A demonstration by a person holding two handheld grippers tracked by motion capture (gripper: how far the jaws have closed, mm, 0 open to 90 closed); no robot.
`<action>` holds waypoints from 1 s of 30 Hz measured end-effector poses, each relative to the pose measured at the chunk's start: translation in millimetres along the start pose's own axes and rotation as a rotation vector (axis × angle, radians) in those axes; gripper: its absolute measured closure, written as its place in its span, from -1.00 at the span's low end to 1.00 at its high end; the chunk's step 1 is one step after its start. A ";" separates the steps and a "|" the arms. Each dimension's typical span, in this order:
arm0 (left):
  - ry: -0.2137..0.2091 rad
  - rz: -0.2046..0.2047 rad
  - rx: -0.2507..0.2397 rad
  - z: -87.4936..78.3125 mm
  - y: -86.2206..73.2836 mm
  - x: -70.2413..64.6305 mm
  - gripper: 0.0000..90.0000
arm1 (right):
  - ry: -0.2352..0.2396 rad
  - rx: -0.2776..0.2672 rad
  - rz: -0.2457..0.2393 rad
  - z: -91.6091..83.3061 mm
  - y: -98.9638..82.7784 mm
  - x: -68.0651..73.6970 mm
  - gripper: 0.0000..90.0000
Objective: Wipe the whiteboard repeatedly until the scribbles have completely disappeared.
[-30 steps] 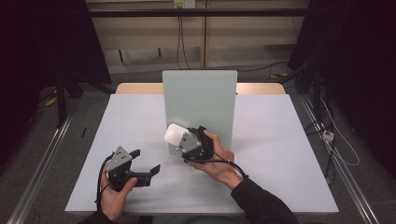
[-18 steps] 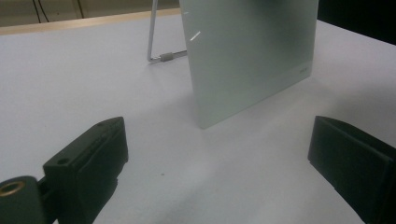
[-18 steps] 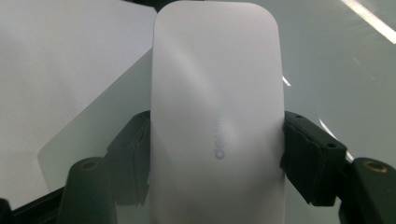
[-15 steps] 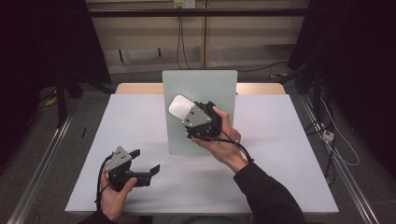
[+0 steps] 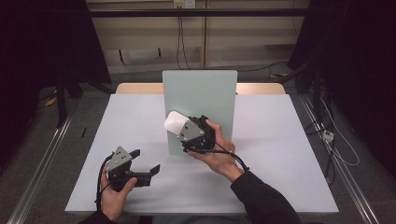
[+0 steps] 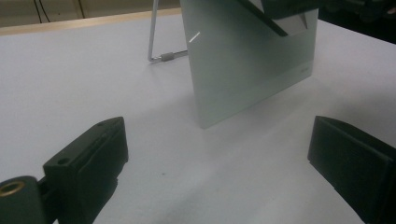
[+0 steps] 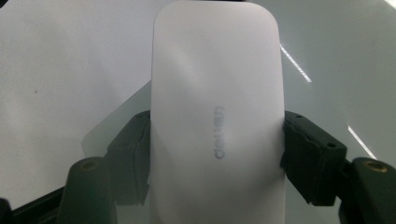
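Note:
A white block-shaped eraser [image 5: 173, 122] with faint grey lettering [image 7: 217, 93] is clamped between the jaws of my right gripper [image 5: 183, 130] [image 7: 217, 156]. It is held flat against the lower left face of an upright pale green board [image 5: 205, 93] that stands on the white table [image 5: 280, 140]. My left gripper [image 5: 145, 161] [image 6: 219, 158] rests low at the front left of the table, with its jaws wide apart and nothing between them. In the left gripper view the board [image 6: 243, 70] stands a short way ahead.
A thin wire stand [image 6: 156, 42] props the board from behind. The table's wooden far edge [image 5: 135, 87] shows beyond the white top. Cables run on the floor at the right [image 5: 336, 140]. Metal rails flank the table on both sides.
The right gripper carried the eraser up the board's face, then back down and slightly left to near the lower left part. The left gripper has stayed put.

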State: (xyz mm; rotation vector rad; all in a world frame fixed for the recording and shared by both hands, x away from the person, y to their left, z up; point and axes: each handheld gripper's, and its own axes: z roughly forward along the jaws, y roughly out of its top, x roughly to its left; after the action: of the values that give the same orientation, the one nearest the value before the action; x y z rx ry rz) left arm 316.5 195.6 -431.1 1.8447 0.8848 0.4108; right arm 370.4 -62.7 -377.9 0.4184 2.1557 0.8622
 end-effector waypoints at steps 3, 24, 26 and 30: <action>0.001 0.002 0.002 0.4 -0.1 0.2 -0.89 | 0.021 0.010 -0.005 1.6 -3.2 4.6 -0.30; 0.003 0.000 0.001 0.2 -0.2 0.1 -0.89 | 0.049 -0.003 0.059 -5.0 -11.6 -3.5 -0.30; 0.003 0.000 0.002 0.2 -0.3 -0.1 -0.89 | 0.056 -0.005 0.071 -5.9 -12.1 -4.8 -0.30; 0.001 0.001 0.003 0.4 -0.2 -0.1 -0.89 | 0.086 -0.008 0.093 -6.8 -12.8 -6.1 -0.30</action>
State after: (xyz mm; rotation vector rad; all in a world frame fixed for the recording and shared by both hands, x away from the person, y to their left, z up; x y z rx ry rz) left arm 316.6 195.4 -431.5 1.8476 0.8856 0.4113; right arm 369.0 -78.2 -380.3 0.4894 2.2258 0.9559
